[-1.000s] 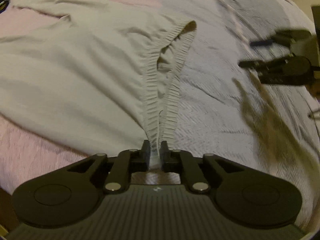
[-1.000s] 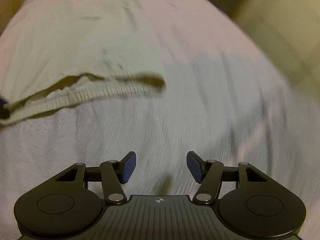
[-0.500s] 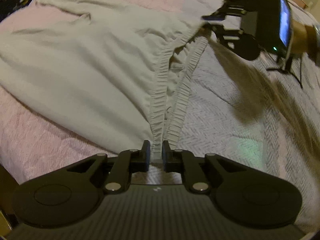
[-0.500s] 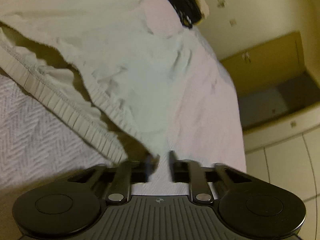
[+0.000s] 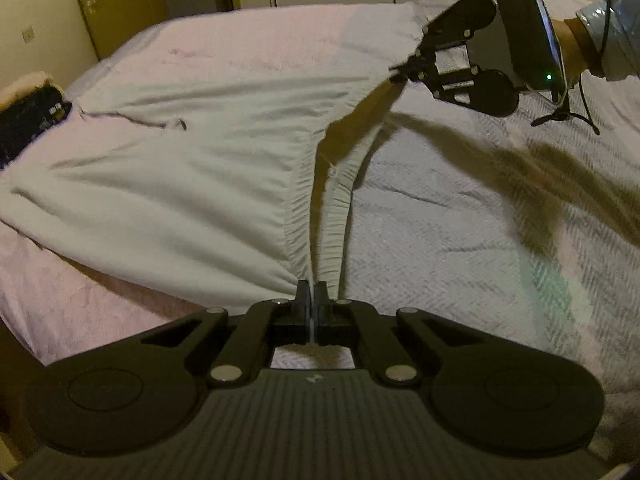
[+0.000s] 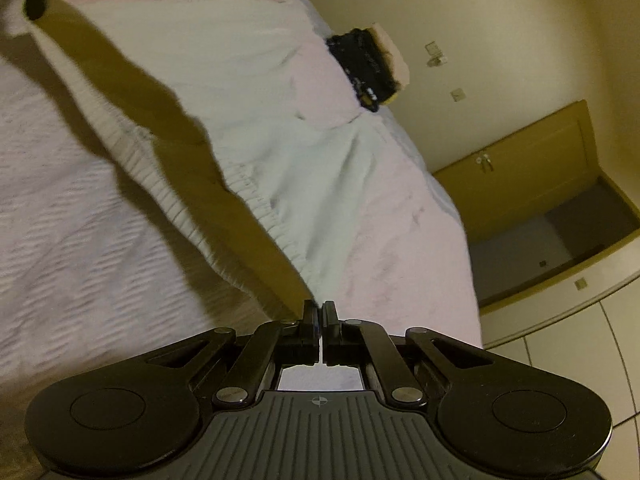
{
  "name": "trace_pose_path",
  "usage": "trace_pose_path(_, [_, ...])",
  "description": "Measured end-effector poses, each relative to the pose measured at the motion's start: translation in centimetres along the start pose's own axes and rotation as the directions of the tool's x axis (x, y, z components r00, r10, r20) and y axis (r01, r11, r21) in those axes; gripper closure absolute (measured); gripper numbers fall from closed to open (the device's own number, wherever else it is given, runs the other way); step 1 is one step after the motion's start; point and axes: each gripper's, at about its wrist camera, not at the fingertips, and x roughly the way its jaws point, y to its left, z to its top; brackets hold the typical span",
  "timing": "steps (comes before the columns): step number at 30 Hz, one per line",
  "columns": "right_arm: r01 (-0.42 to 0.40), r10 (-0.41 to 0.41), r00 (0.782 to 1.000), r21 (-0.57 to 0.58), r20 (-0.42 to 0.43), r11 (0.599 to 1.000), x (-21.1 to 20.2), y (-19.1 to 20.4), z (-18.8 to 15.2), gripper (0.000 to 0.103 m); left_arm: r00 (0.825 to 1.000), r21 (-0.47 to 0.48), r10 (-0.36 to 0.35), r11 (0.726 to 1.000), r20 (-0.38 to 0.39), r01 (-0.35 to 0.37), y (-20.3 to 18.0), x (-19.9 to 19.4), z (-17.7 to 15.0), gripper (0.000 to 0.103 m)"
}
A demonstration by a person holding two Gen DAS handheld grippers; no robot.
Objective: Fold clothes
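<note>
A pale grey garment (image 5: 168, 184) with a ribbed elastic waistband (image 5: 338, 216) lies on the bed, its legs reaching away to the left. My left gripper (image 5: 311, 288) is shut on one end of the waistband. My right gripper (image 6: 320, 308) is shut on the other end, and it also shows in the left wrist view (image 5: 400, 74), lifted above the bed. The waistband hangs stretched between the two grippers. The garment fills the right wrist view (image 6: 256, 92) too.
The bed has a pink cover (image 5: 240, 48) and a white textured blanket (image 5: 460, 240). A black object (image 5: 28, 120) lies at the bed's far end, seen again in the right wrist view (image 6: 364, 68). A wooden cabinet (image 6: 532, 168) and tiled floor (image 6: 580, 340) lie beyond.
My right gripper moved in, closed on the far end of the waistband and lifted it. My left gripper kept its hold and rose, so the waistband is now taut.
</note>
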Motion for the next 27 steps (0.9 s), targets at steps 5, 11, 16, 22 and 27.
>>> trace_pose_path(5, [-0.063, 0.062, 0.997, -0.013, -0.050, 0.998, 0.5, 1.4, -0.3, 0.103, 0.999, 0.046, 0.040, 0.998, 0.018, -0.041, -1.0, -0.4, -0.7, 0.103])
trace_pose_path(11, [-0.109, 0.108, 0.990, -0.003, -0.086, 0.994, -0.3, 1.2, 1.0, 0.068, 0.998, -0.050, -0.011, 0.999, -0.058, 0.008, 1.1, -1.9, 2.0, 0.090])
trace_pose_path(16, [-0.146, 0.145, 0.989, 0.051, 0.026, 0.988, -2.5, 1.1, 3.5, 0.049, 0.999, -0.060, -0.024, 0.998, -0.046, 0.022, 1.2, -1.0, 4.0, 0.074])
trace_pose_path(22, [-0.189, 0.191, 0.976, -0.027, 0.109, 0.982, -0.5, 3.2, 5.9, 0.052, 0.996, 0.009, -0.019, 1.000, -0.092, 0.020, 0.8, 2.7, 4.2, 0.082])
trace_pose_path(27, [-0.184, 0.192, 0.973, -0.071, 0.124, 0.980, 2.7, 3.9, 6.5, 0.069, 0.995, -0.007, 0.031, 0.999, -0.095, -0.032, 1.0, 3.3, 4.0, 0.082])
